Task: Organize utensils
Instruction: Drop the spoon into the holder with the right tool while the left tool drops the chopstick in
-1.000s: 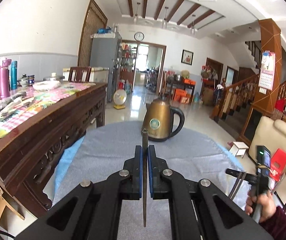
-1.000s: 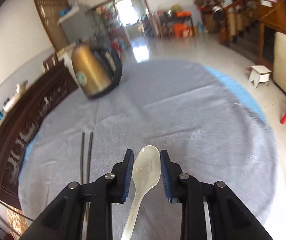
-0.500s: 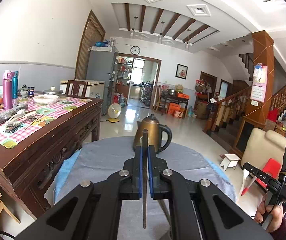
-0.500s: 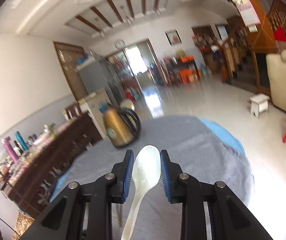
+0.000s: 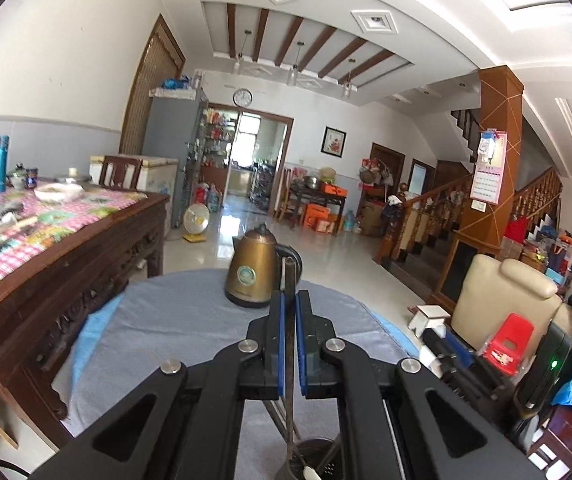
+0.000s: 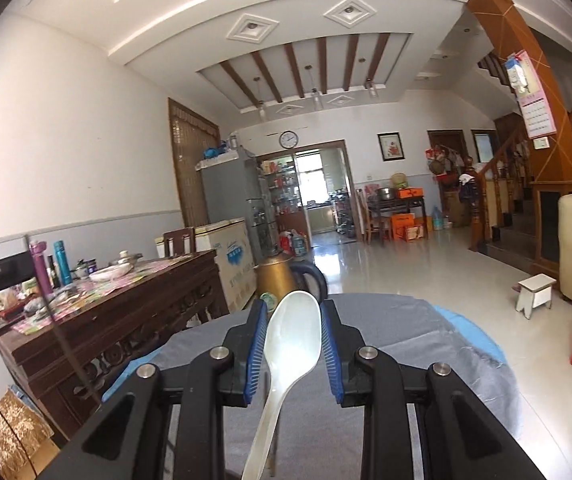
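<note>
1. Left gripper (image 5: 289, 320): jaws clamped on a thin metal chopstick (image 5: 288, 364), which points down toward a dark holder (image 5: 310, 456), possibly already containing a utensil.
2. Right gripper (image 6: 293, 340): jaws gripping a white spoon (image 6: 292, 340).
3. Change: both have lifted off the grey surface (image 5: 173, 320); the kettle (image 5: 251, 268) sits lower in view.
4. Meaning: both items appear bound for the holder.
</note>
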A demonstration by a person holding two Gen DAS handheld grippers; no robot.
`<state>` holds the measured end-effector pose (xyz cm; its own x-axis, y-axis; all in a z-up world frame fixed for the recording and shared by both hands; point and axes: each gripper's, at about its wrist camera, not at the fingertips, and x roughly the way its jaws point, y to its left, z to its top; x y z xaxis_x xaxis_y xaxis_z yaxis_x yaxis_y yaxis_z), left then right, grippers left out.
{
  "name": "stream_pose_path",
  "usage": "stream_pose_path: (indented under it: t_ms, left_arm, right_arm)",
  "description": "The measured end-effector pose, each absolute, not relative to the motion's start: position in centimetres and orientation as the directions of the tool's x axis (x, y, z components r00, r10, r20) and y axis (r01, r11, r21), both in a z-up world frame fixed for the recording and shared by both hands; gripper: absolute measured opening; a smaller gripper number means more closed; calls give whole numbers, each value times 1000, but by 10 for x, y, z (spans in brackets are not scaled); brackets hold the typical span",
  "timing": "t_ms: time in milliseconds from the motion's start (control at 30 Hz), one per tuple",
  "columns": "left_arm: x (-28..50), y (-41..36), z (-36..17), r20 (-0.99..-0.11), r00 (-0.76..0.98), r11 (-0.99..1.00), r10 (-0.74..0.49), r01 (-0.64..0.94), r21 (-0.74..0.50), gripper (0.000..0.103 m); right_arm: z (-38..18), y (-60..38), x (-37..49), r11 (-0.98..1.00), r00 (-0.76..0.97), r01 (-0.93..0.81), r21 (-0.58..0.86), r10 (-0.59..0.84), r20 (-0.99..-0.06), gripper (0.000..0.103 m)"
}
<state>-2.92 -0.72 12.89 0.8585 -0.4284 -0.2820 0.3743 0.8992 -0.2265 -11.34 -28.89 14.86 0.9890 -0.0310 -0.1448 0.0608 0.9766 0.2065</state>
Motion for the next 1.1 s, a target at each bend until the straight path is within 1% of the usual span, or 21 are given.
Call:
stream_pose_path:
  t_ms: [167,367,600,867,1000,1100]
  left_arm:
    - [-24,-13,116,-295,847,892,-442,382,-242,5]
    - [-24,-21,103,-310,845,898,-435,383,-216,5]
    - [-22,-25,88,-362,814,891,-453,396,-223,5]
    - [-23,-25,65,-440,762,880,-475,408,-244,5]
    - [-29,-24,57,-463,748,879,-476,410,-242,5]
    - [-33,-24,51,-479,737,879,-477,411,-243,5]
  right_arm:
    - [128,-266,-103,980,986,9,201,25,-166,29]
    - [94,-244,-96,992,977,-28,125,54,-207,29]
    - [70,-228,-93,996,963,-69,63,83,-256,29]
    - [58,-233,-108,993,947,-90,70,107,-303,30]
    - [51,-240,-115,991,937,-91,99,119,-328,30]
    - [52,-239,-120,992,937,-90,89,114,-331,30]
